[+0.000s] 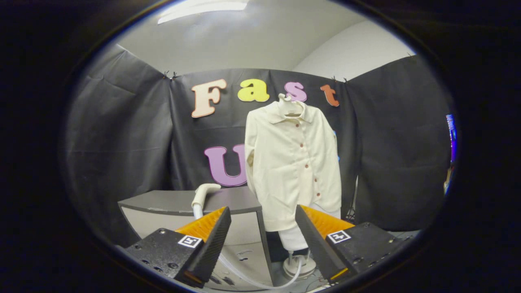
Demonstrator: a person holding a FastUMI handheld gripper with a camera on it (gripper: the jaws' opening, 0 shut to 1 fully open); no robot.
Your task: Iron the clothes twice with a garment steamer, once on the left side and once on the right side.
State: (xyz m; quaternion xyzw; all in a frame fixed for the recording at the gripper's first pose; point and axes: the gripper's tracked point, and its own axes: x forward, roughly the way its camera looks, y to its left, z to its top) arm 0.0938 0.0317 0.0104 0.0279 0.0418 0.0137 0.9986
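Grey cabinet top (171,201) is carrying the garment steamer head (204,191) just beyond the left finger, gripper (262,240) gaping empty, cream shirt (293,158) hanging ahead-right.

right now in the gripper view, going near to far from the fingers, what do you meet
open gripper fingers with nothing between them → white hose on the floor → steamer head on the grey table → cream shirt on its stand → black cloth wall

Shirt (294,162) right of steamer head (204,191)
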